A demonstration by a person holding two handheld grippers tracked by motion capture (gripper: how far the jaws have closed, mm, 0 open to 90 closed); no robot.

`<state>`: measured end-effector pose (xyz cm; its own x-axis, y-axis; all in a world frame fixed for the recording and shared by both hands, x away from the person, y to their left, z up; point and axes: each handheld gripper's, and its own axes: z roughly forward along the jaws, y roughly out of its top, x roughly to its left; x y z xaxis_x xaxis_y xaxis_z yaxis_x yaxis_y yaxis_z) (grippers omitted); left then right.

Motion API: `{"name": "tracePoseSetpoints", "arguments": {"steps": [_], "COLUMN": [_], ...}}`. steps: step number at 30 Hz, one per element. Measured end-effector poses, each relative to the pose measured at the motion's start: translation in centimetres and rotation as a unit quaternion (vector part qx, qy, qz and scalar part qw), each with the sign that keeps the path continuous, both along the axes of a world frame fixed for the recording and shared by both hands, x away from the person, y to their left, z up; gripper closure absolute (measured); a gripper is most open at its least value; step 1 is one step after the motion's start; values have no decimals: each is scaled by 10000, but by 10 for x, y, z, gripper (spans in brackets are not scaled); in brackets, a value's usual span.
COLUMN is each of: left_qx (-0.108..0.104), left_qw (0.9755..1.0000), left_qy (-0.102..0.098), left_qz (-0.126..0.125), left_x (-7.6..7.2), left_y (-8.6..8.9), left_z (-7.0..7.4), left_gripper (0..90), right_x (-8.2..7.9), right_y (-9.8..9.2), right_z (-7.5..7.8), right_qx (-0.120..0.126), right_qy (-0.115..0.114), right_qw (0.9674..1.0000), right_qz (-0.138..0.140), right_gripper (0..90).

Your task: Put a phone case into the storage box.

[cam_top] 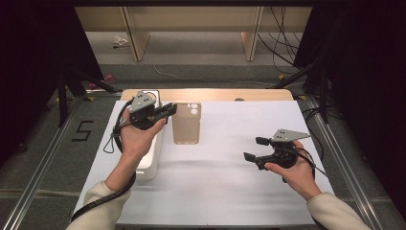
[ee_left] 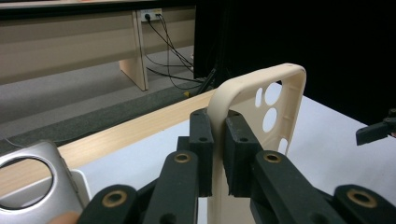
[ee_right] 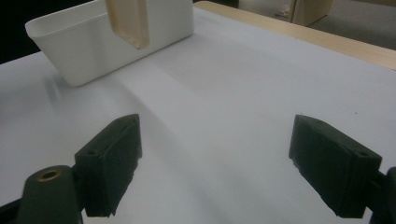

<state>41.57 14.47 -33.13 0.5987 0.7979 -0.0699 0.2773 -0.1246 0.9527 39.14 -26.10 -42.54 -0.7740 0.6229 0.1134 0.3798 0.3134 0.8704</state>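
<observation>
1 phone case [cam_top: 186, 125] hangs upright, camera holes topmost.

Frame edge cuts off the silver phone [ee_left: 35, 179].

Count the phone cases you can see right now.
1. The beige soft plastic phone case is clamped by its edge in the left gripper, held above the white table cover beside the white plastic bin. More may lie hidden inside the bin.
</observation>
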Motion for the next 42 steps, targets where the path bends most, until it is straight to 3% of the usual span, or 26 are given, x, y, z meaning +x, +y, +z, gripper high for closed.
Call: {"name": "tracePoseSetpoints", "arguments": {"steps": [14,26,42], "left_qx": [-2,118,241], "left_qw": [9998,9992,9980], "left_qy": [-107,-162,-203], "left_qz": [181,338,543], "left_x": [4,10,20], "left_y": [22,42,65], "left_z": [15,25,25], "left_gripper": [825,825,824], "right_x": [-3,-5,-6], "right_y": [-4,-6,-8], "right_z": [1,2,1], "right_qx": [8,64,50], "right_qy": [0,14,16], "right_qw": [10000,10000,10000], "right_qz": [-20,-43,-65], "right_gripper": [178,172,172]}}
